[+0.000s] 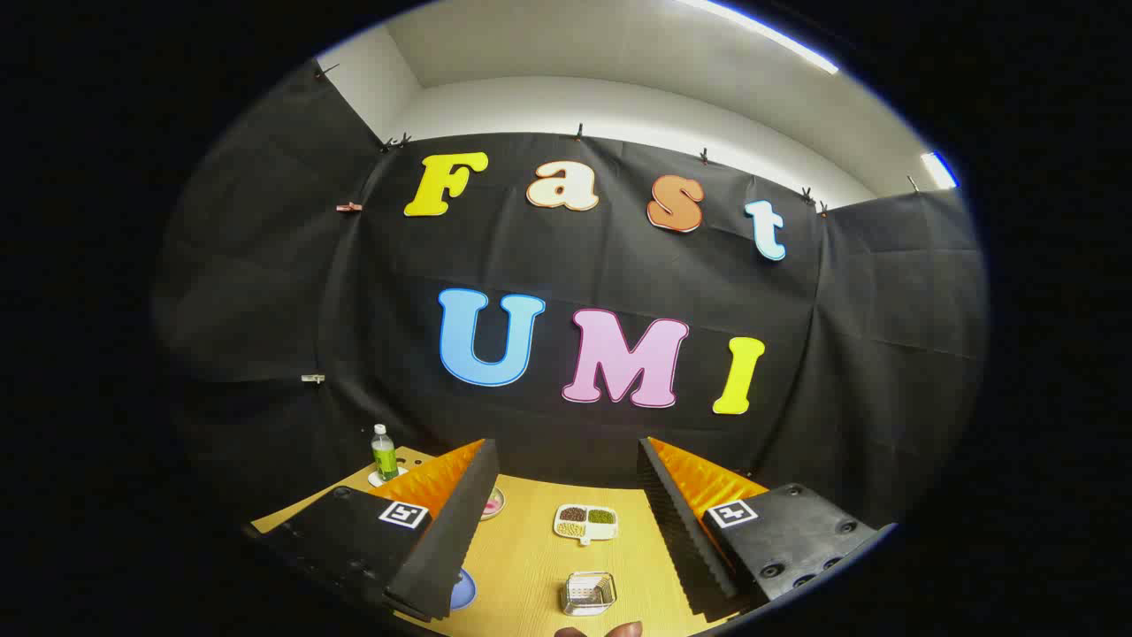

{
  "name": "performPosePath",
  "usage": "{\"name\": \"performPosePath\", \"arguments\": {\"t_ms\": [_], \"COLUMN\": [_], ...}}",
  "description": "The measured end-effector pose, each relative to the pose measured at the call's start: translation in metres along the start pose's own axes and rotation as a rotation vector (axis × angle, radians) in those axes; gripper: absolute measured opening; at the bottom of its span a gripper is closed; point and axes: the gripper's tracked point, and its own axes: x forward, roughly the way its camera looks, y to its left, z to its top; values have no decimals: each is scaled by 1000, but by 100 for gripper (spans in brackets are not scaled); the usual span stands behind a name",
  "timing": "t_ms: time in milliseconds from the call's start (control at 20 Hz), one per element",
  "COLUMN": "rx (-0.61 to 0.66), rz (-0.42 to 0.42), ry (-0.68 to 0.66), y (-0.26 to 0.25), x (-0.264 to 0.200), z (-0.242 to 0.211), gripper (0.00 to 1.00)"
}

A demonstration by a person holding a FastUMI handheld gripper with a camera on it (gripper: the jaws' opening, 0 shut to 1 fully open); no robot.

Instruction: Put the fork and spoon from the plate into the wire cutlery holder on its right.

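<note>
Hovering released and empty above the bench (531, 566), the tongs (566, 531) frame a wire holder (588, 593) at 6 o'clock; a divided dish (585, 522) of beans sits beyond it, a blue plate (463, 589) peeks out at 8 o'clock.

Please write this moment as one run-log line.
hand-held gripper: open, raised, empty | square wire cutlery holder: between fingers, on wooden table | white divided dish: beyond
</note>
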Motion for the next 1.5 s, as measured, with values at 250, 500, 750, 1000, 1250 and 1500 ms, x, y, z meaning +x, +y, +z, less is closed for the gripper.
{"name": "performPosePath", "arguments": {"t_ms": [250, 500, 750, 1000, 1250, 1500], "rx": [2, 12, 19, 21, 46, 98], "rz": [-5, -10, -16, 3, 96, 200], "ry": [1, 1, 5, 23, 117, 274], "y": [-1, -3, -3, 4, 35, 77], "x": [2, 4, 7, 11, 21, 35], "z": [-1, -2, -4, -11, -32, -72], "gripper": [98, 98, 98, 98, 98, 97]}}
